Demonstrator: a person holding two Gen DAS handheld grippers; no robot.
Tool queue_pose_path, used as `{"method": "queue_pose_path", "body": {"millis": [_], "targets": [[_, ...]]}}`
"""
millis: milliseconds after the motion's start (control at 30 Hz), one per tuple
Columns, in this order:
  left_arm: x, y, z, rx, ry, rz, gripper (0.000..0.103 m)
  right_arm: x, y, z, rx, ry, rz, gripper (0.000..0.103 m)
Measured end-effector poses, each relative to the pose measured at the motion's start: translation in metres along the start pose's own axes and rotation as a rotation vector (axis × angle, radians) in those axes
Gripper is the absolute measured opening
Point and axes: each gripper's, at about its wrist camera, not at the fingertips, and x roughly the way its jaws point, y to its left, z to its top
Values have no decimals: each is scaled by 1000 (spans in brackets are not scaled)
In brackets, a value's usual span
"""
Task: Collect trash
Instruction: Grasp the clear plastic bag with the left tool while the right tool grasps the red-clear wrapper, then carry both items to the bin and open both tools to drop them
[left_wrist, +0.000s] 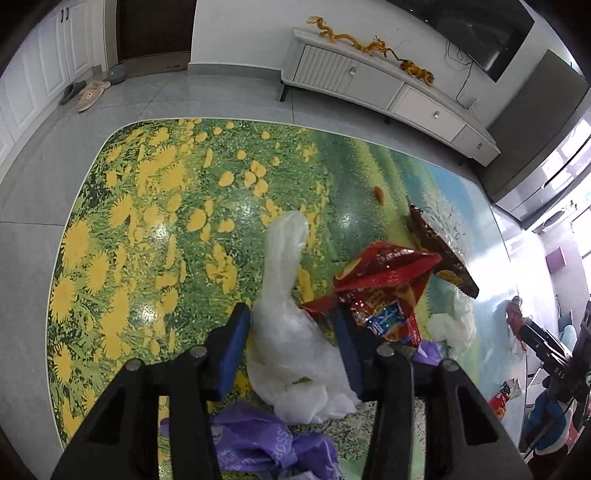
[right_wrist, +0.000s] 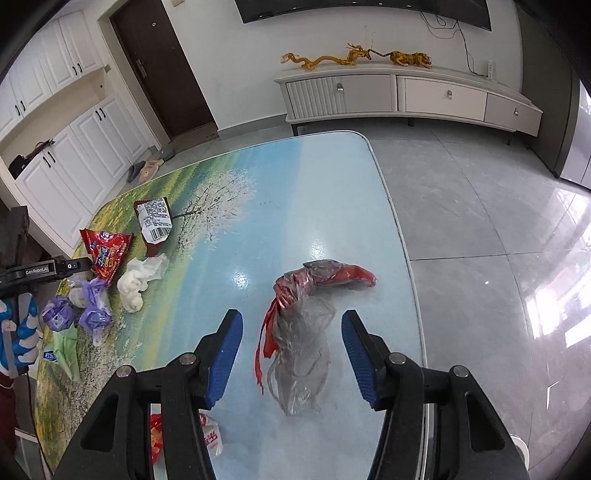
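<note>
My left gripper (left_wrist: 291, 314) points down at a crumpled white plastic bag (left_wrist: 284, 362) on the flower-printed table (left_wrist: 147, 221). The bag fills the gap between the blue pads without being squeezed. A red snack bag (left_wrist: 384, 280) and a brown wrapper (left_wrist: 439, 247) lie just right of it, and purple bags (left_wrist: 258, 439) lie below. My right gripper (right_wrist: 291, 314) is open over a clear plastic bag with red wrapping inside (right_wrist: 303, 350), with room on both sides. The other trash is at the left of this view: the red snack bag (right_wrist: 105, 254), white tissue (right_wrist: 138, 284) and purple bags (right_wrist: 94, 306).
The table's right edge (right_wrist: 402, 258) runs close beside the clear bag, with grey tiled floor (right_wrist: 480, 221) beyond. A green wrapper (right_wrist: 64, 350) and a small white-red packet (right_wrist: 212, 435) lie near the front edge. A white TV cabinet (right_wrist: 406, 96) stands against the far wall.
</note>
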Motion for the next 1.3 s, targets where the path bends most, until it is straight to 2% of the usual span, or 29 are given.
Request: {"method": "queue_pose_path", "body": {"millis": [33, 100, 167, 500, 667, 767, 967, 1133, 1300], "targets": [[2, 1, 1, -9, 3, -5, 35, 4, 1, 0, -4, 7, 4, 38], [3, 3, 1, -20, -3, -18, 31, 10, 2, 0, -12, 15, 8, 29], [1, 4, 1, -33, -19, -32, 30, 11, 2, 0, -25, 17, 7, 13], [-52, 16, -11, -80, -127, -111, 29, -27, 10, -8, -36, -69, 44, 10], [-94, -12, -24, -25, -181, -151, 29, -68, 12, -20, -34, -128, 57, 10], [-114, -45, -31, 34, -202, -191, 29, -96, 6, -32, -18, -160, 51, 10], [-133, -154, -66, 213, -187, -310, 29, -151, -24, -78, 44, -189, -14, 10], [-121, -259, -110, 377, -102, -419, 29, -183, -74, -132, 147, -166, -105, 10], [-89, -368, -156, 525, 15, -479, 29, -194, -128, -182, 248, -115, -210, 10]]}}
